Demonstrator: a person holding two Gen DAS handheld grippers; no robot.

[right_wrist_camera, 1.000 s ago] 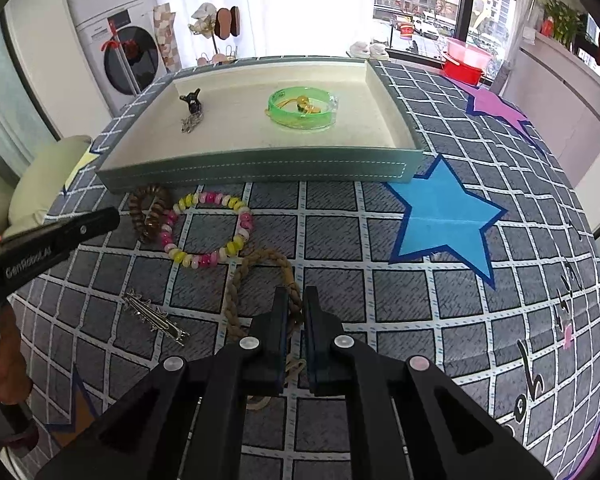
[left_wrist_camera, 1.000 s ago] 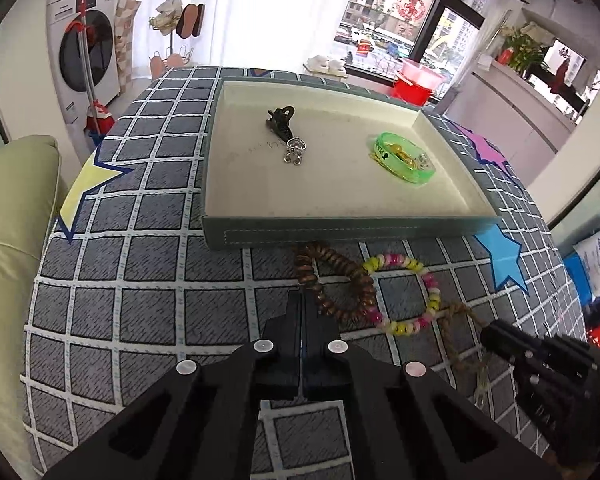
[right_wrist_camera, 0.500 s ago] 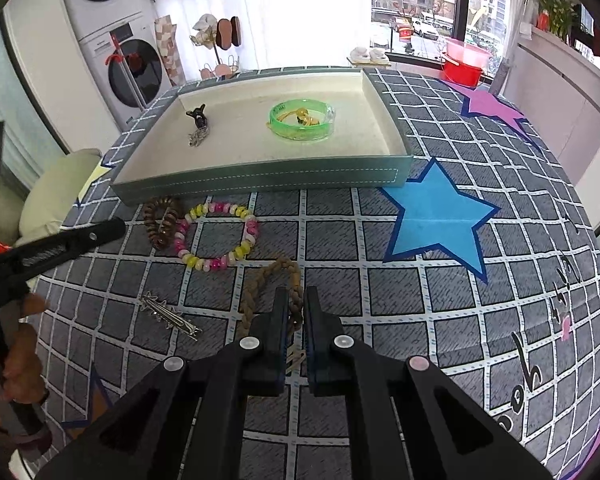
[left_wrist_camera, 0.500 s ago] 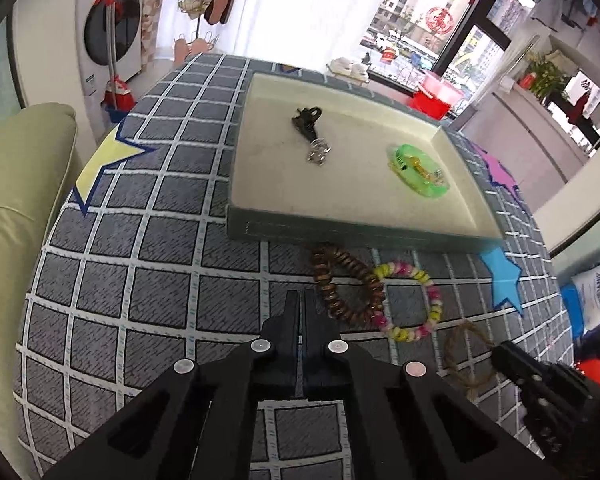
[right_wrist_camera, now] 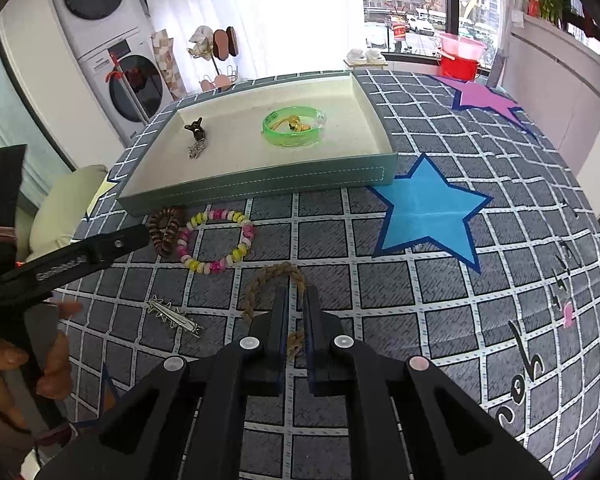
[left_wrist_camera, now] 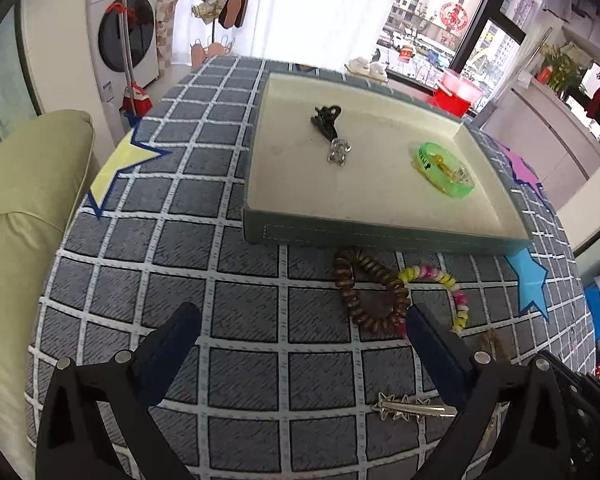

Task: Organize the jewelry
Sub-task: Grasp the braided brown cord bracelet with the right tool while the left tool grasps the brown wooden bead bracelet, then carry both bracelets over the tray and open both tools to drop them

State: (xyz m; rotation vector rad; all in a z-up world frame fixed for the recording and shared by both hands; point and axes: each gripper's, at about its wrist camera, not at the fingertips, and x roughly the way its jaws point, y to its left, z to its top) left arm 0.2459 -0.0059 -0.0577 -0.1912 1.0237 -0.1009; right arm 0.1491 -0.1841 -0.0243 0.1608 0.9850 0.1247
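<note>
Matt woven tablecloth [left_wrist_camera: 244, 308], glossy green plastic bangle [left_wrist_camera: 444, 170], shiny metal hair clip [left_wrist_camera: 414, 409], braided fibre bracelet [right_wrist_camera: 274, 280].

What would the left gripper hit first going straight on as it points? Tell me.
Probably bare tablecloth. The left gripper, whose jaws have just been opening, stands wide with nothing between the fingers. The brown coil bracelet lies just right of that line, near the right finger; depth is hard to judge.

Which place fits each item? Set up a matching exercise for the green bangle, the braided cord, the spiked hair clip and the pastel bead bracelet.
Items:
1. green bangle
2. braided cord
3. spiked hair clip
4. pastel bead bracelet

Places:
A. beside the brown coil bracelet
B. between the right gripper fingers
C. inside the tray
D. alone on the cloth, nearest the camera side

Pairs: 1-C, 2-B, 3-D, 4-A
</note>
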